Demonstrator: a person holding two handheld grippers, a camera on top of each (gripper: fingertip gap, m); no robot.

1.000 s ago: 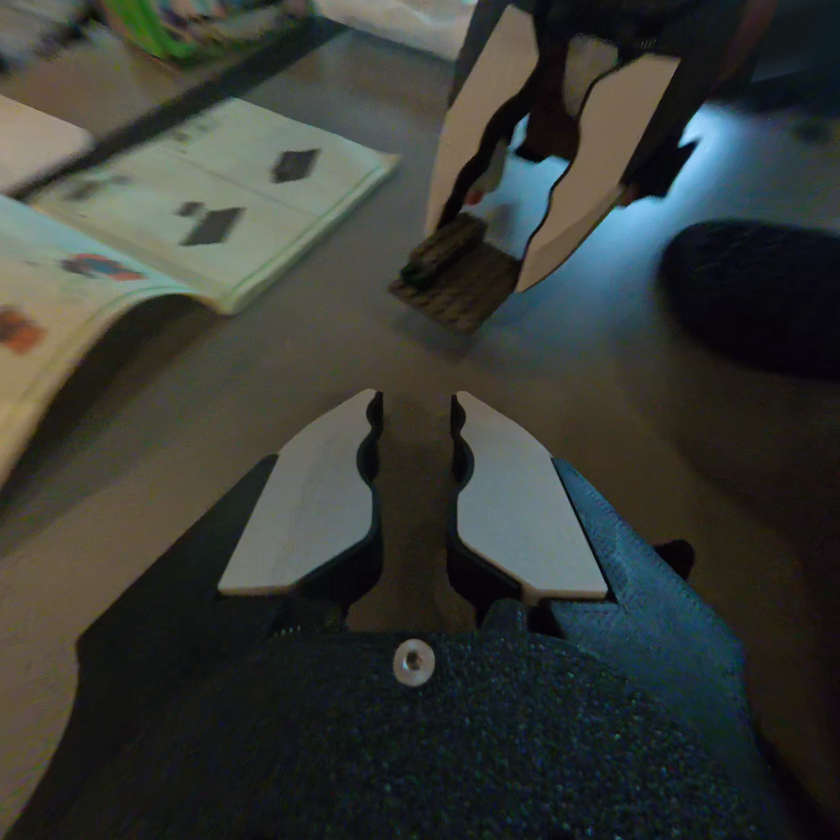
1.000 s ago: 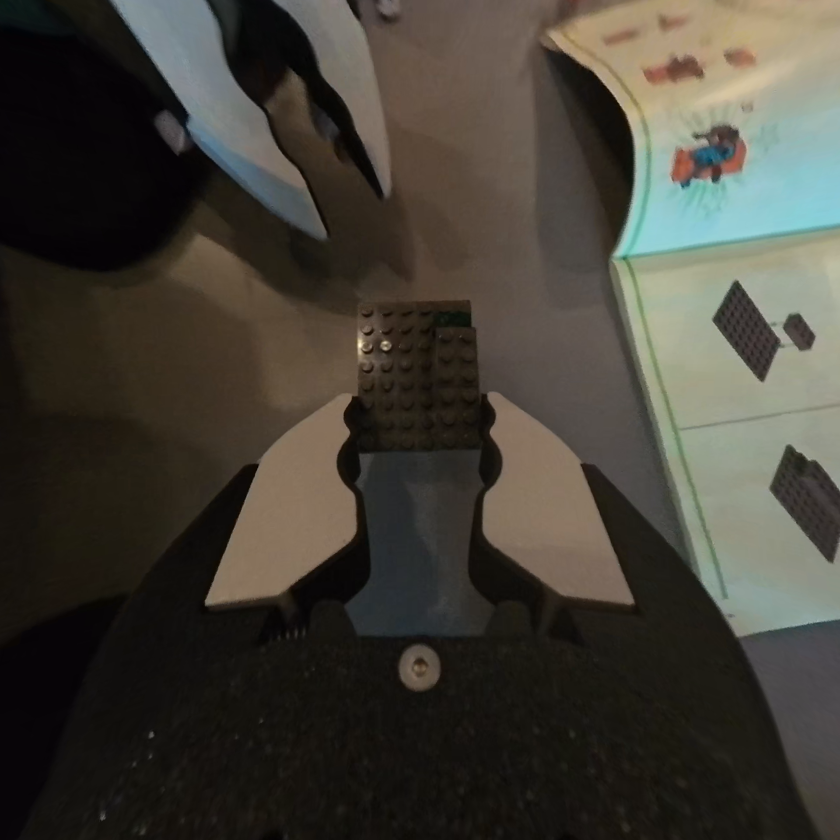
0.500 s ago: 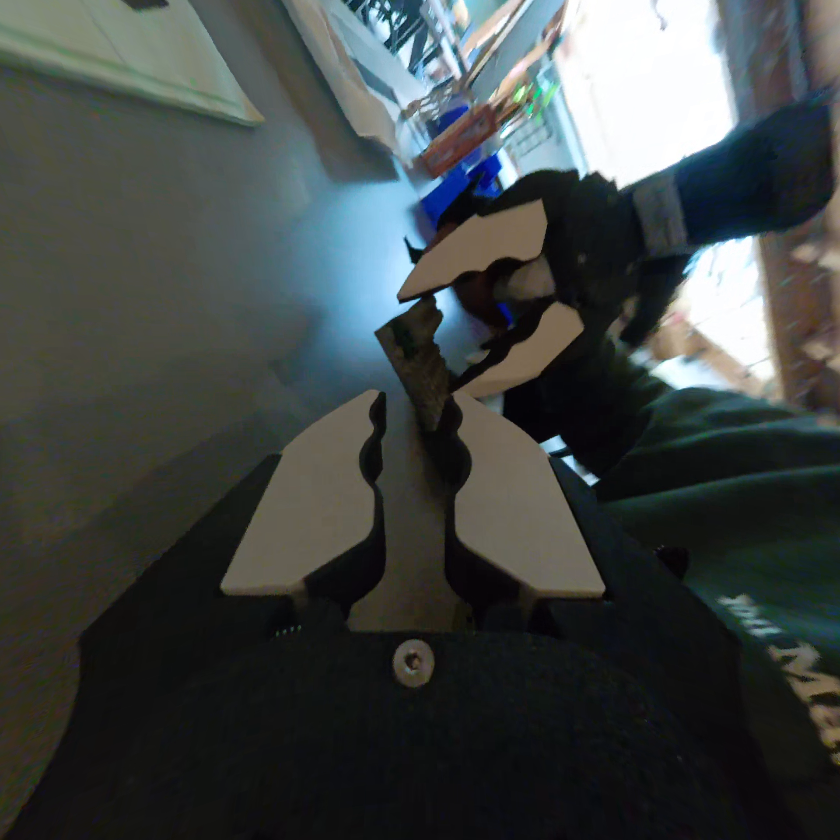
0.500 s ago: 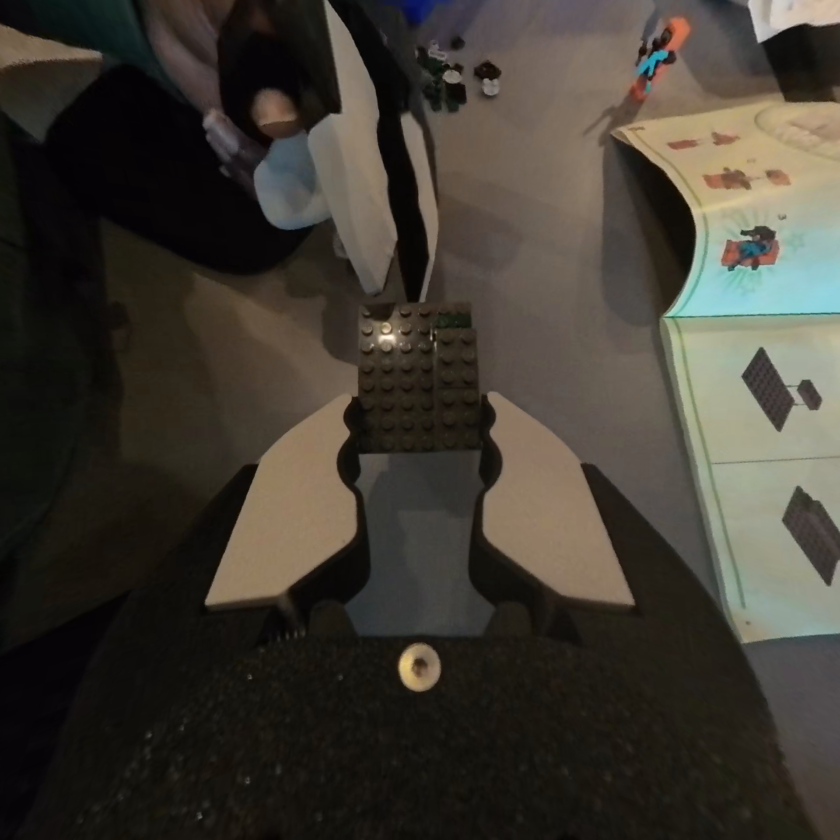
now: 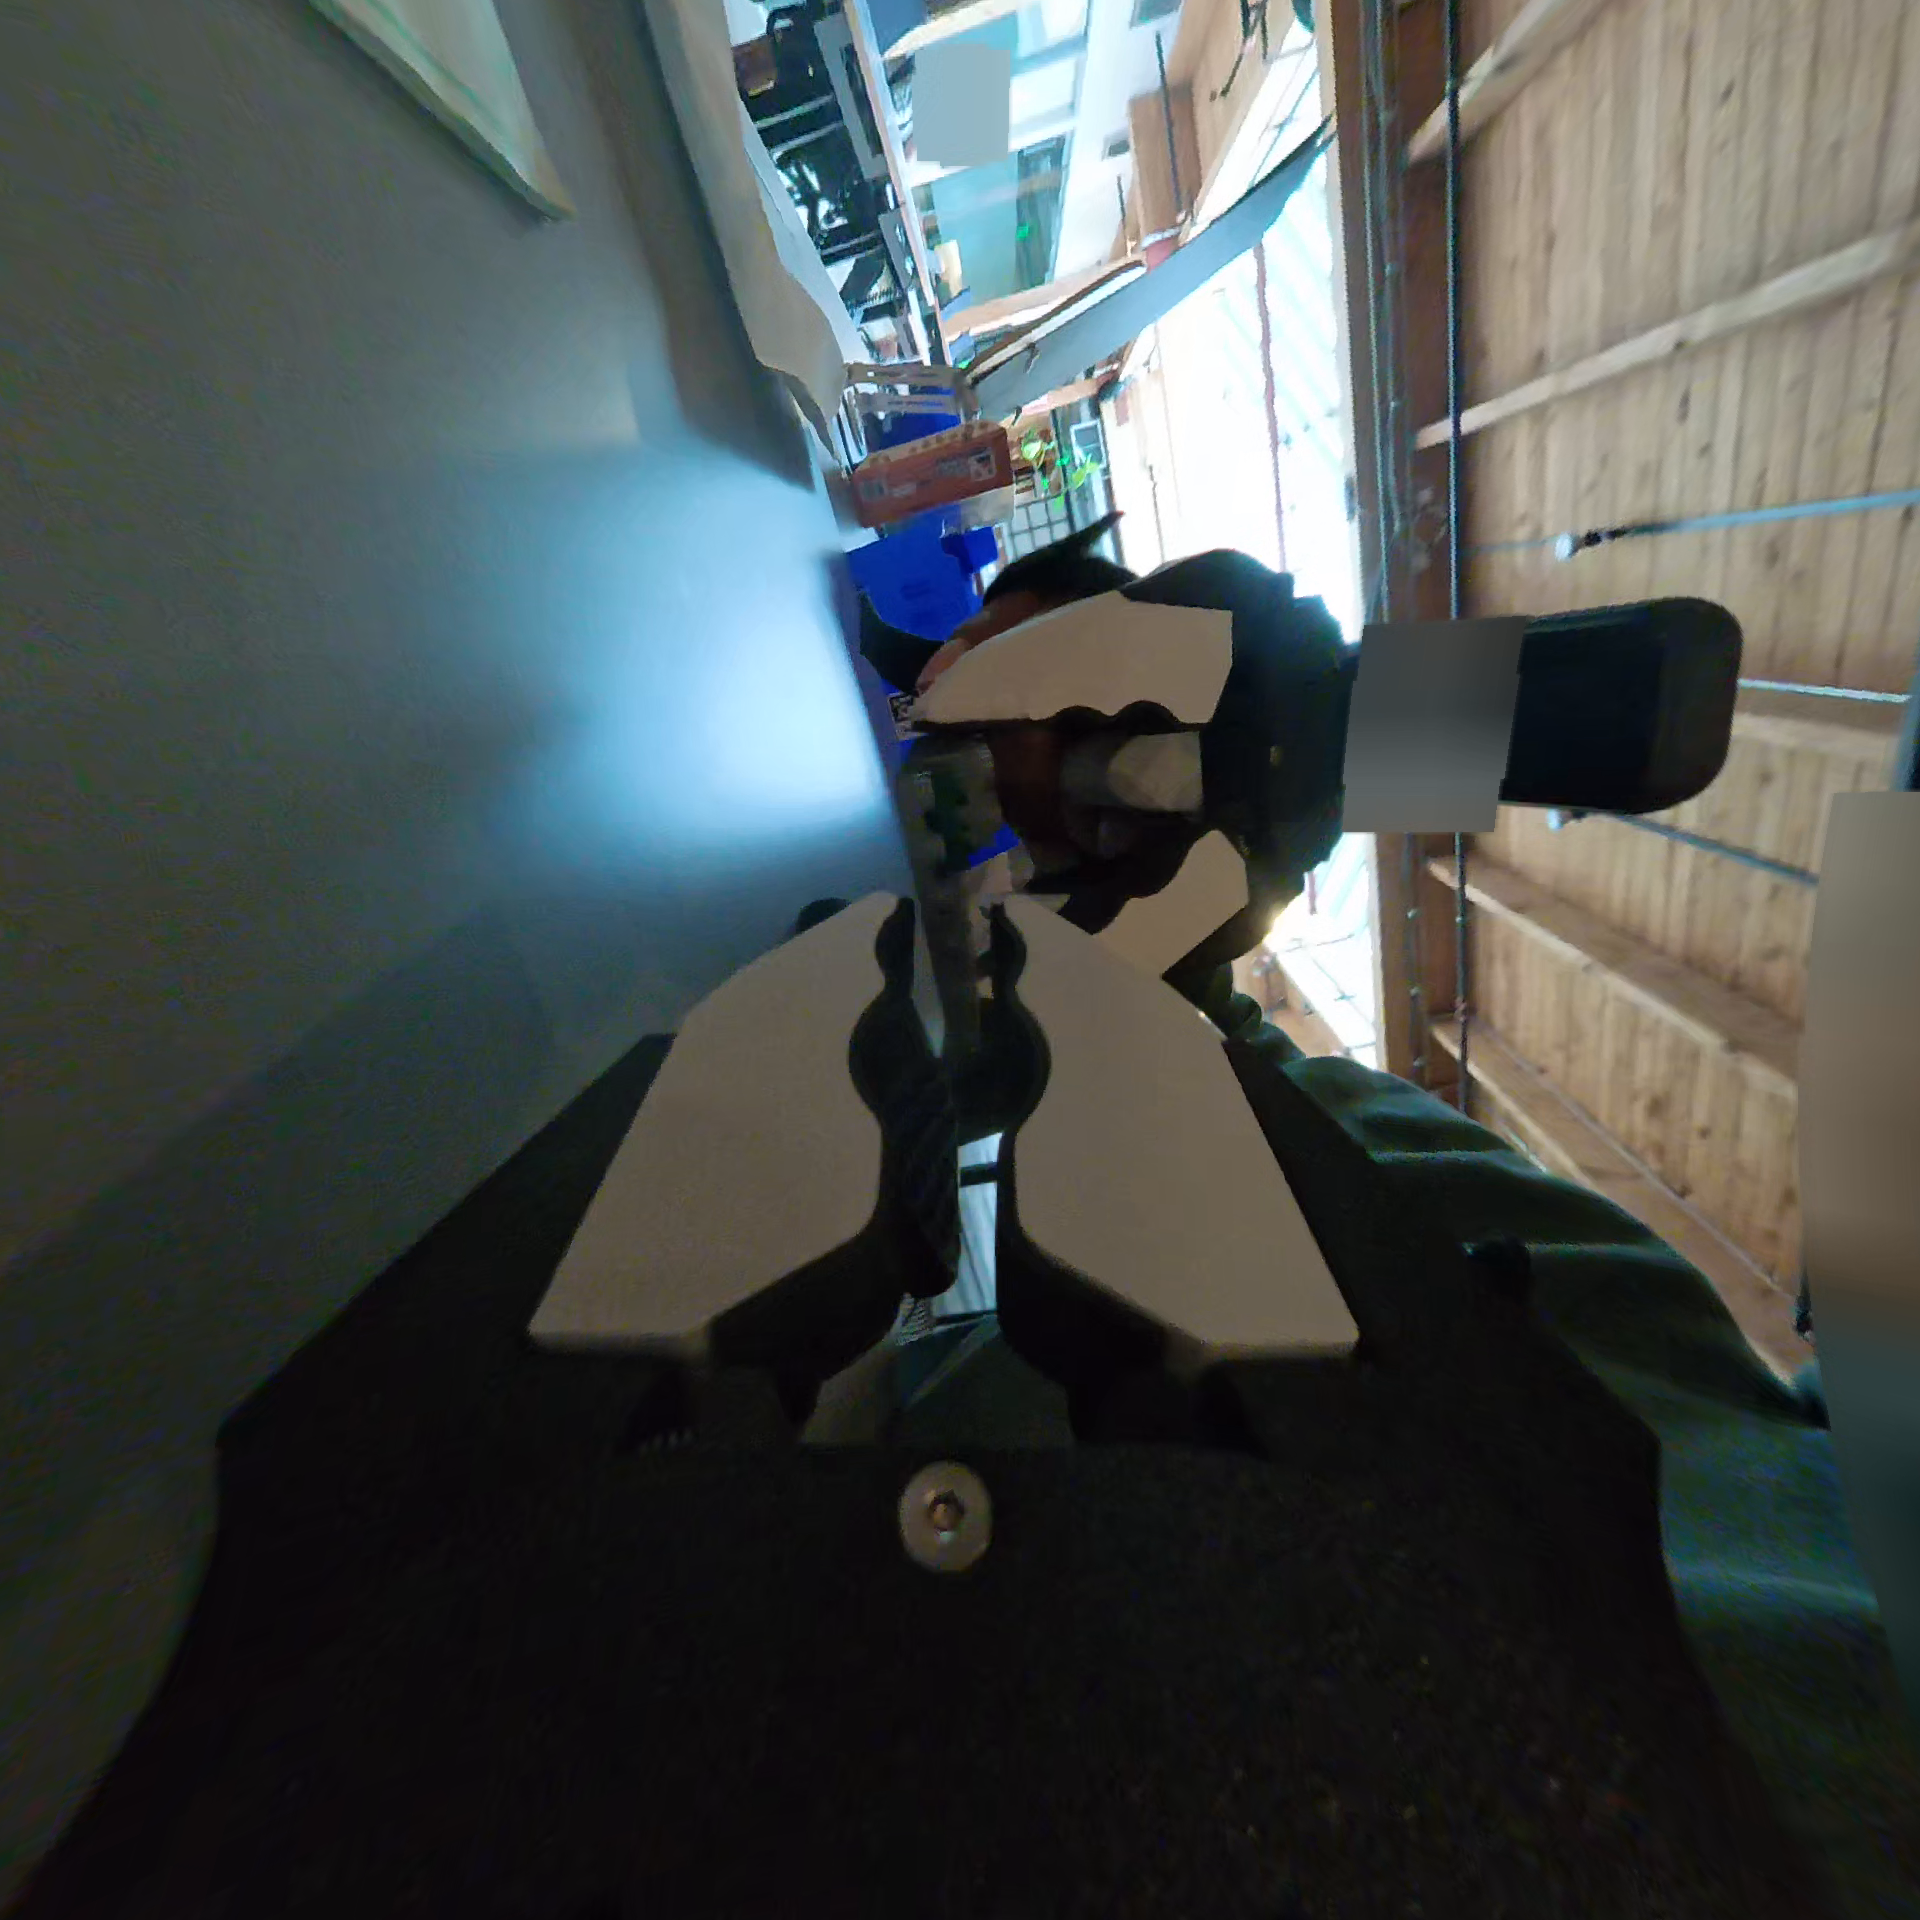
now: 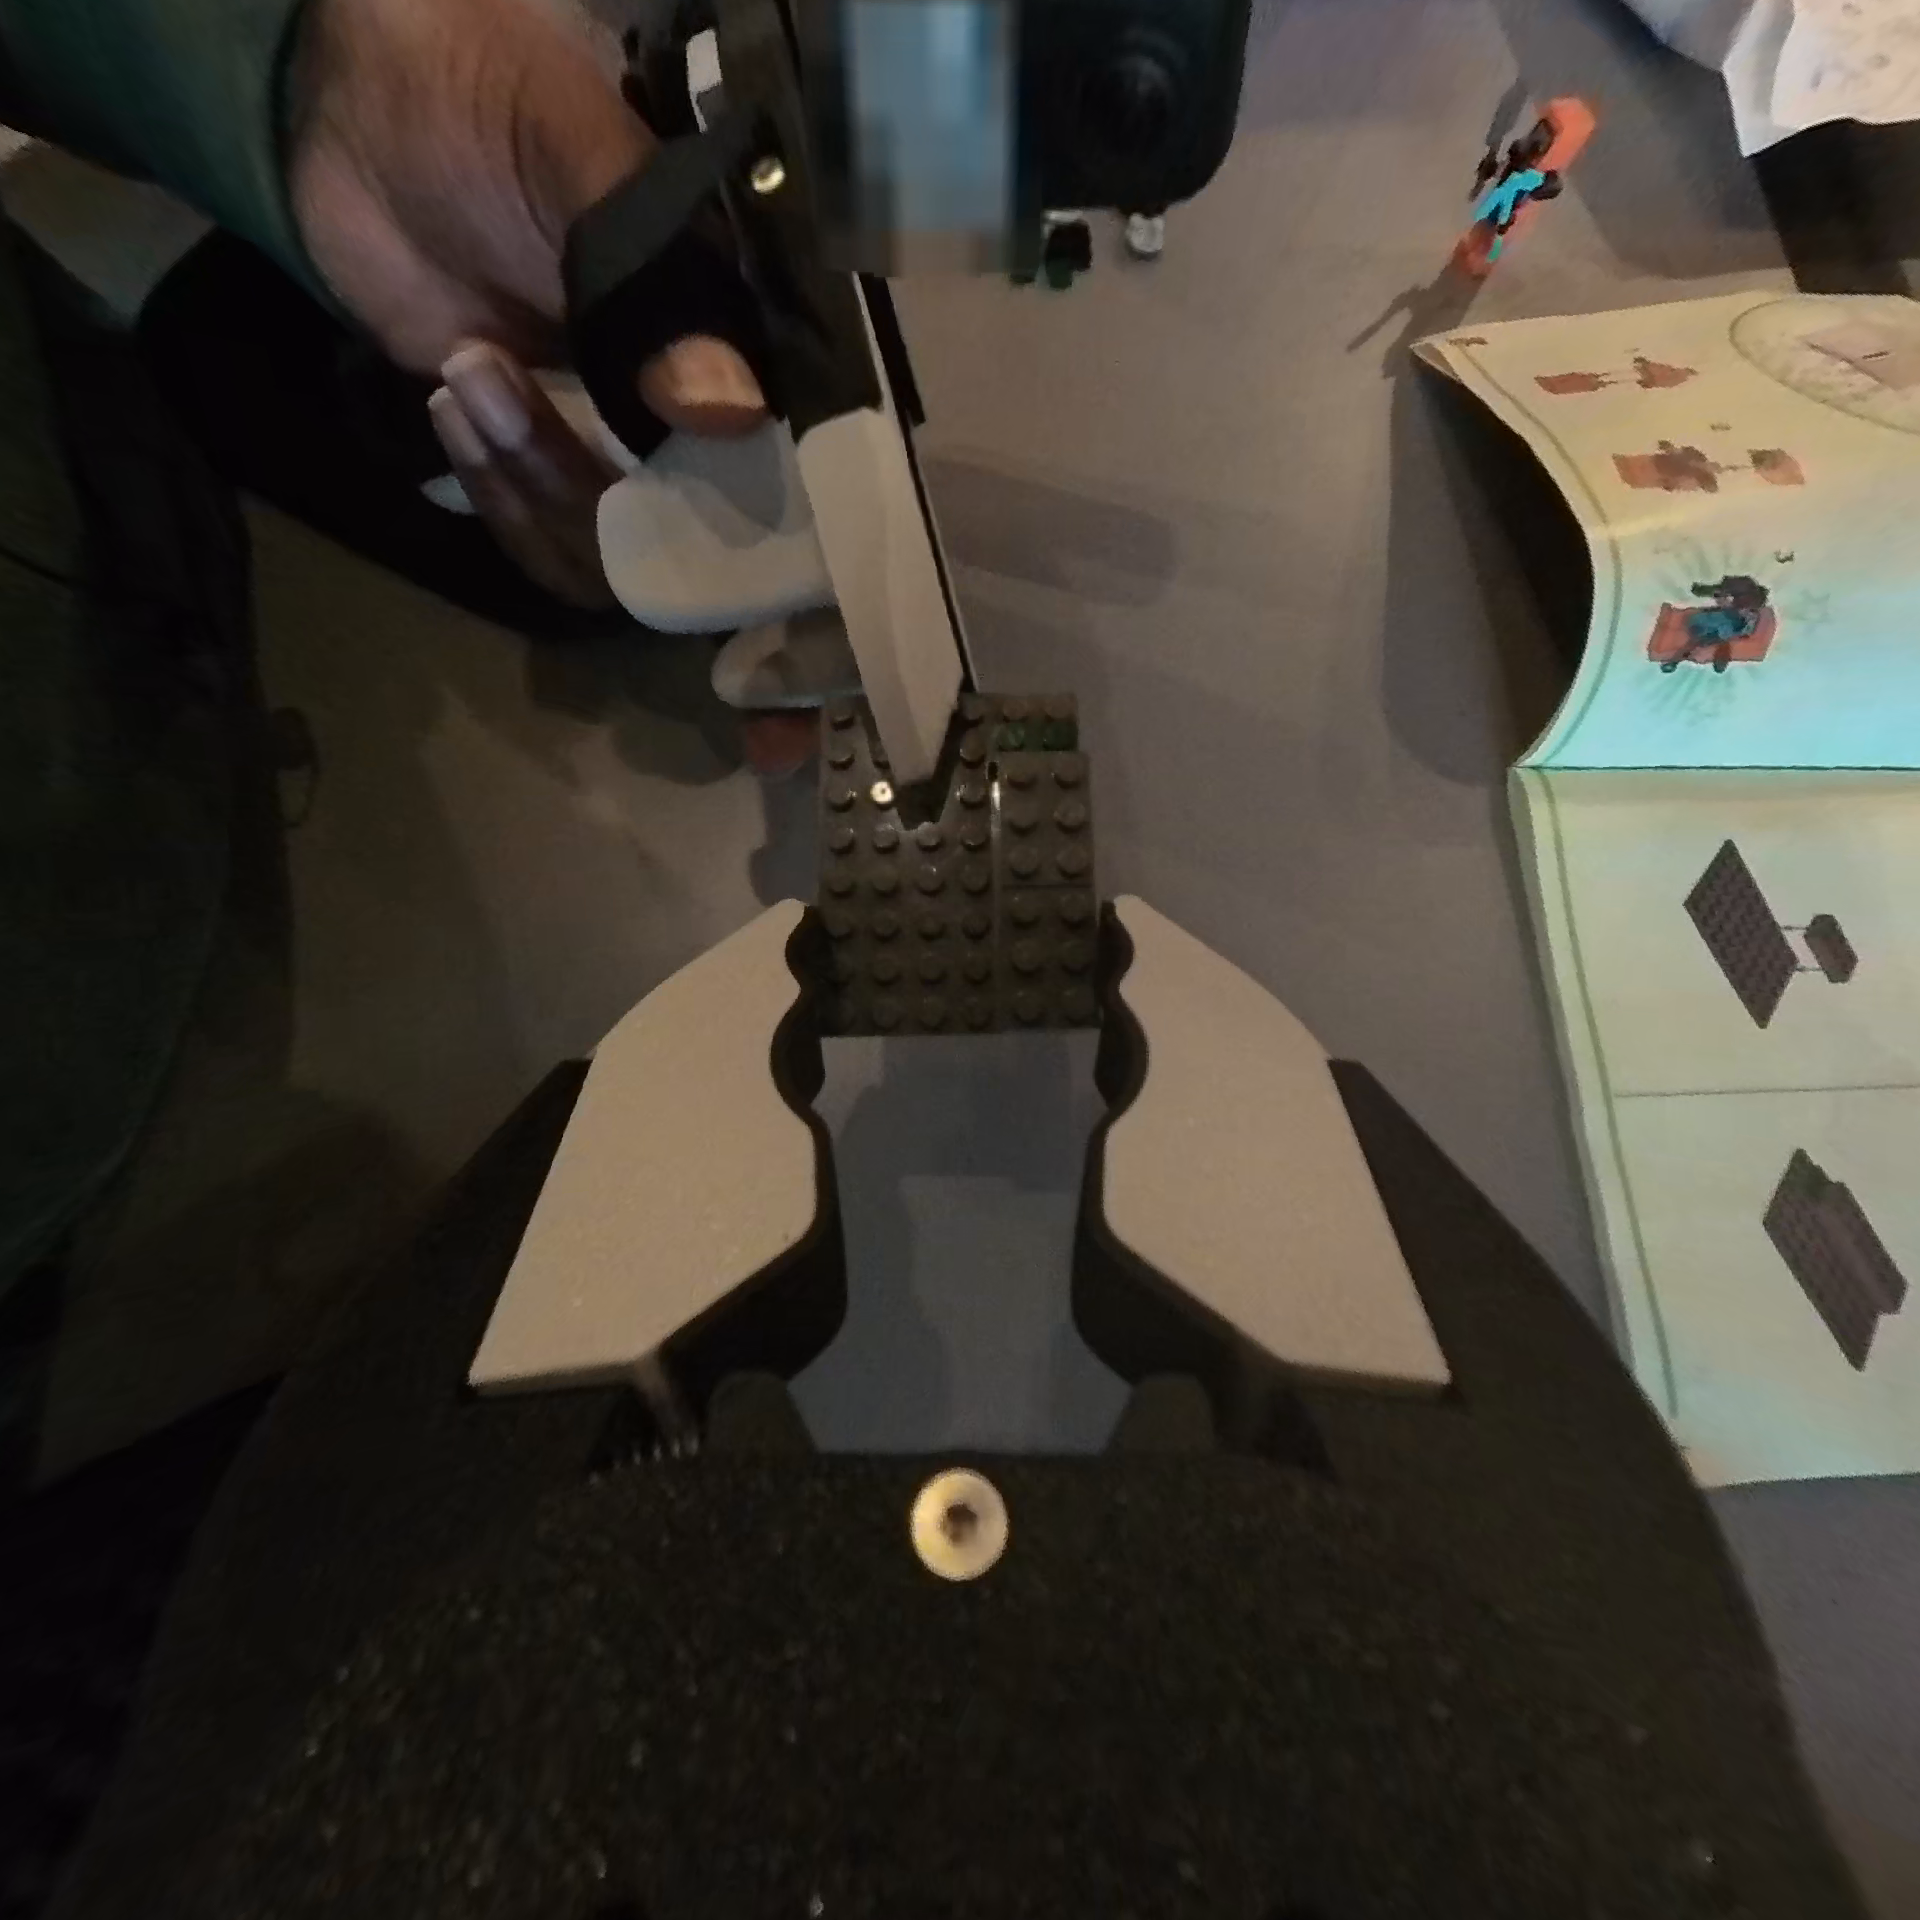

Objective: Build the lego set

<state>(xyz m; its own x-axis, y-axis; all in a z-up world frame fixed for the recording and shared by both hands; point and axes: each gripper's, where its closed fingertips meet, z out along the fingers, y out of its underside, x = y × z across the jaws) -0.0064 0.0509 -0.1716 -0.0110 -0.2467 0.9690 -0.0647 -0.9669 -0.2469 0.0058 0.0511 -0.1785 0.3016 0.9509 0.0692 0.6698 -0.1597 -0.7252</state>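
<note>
A dark studded plate [image 6: 914,935] carries a smaller dark plate [image 6: 1044,831] along its right side and a green piece [image 6: 1039,732] at the far corner. My right gripper [image 6: 956,914] is shut on the plate's near end and holds it above the grey table [image 6: 1247,623]. My left gripper [image 5: 951,920] is rolled on its side, jaws closed narrowly on the plate's far edge, seen edge-on [image 5: 951,821]. One of its fingers [image 6: 894,582] lies over the studs. One right finger [image 5: 1081,665] shows beyond the plate.
An open instruction booklet [image 6: 1714,935] lies on the table at the right. An orange and blue small figure [image 6: 1517,187] and loose pieces [image 6: 1091,234] lie at the far side. A person's hand [image 6: 468,208] holds the left gripper. A green sleeve [image 5: 1558,1299] is close by. Only a small space, under 4 cm, lies between the two pairs of fingers.
The right gripper lifted the plate off the table. The left gripper rolled sideways, came up to the plate's far edge and narrowed its jaws onto it.
</note>
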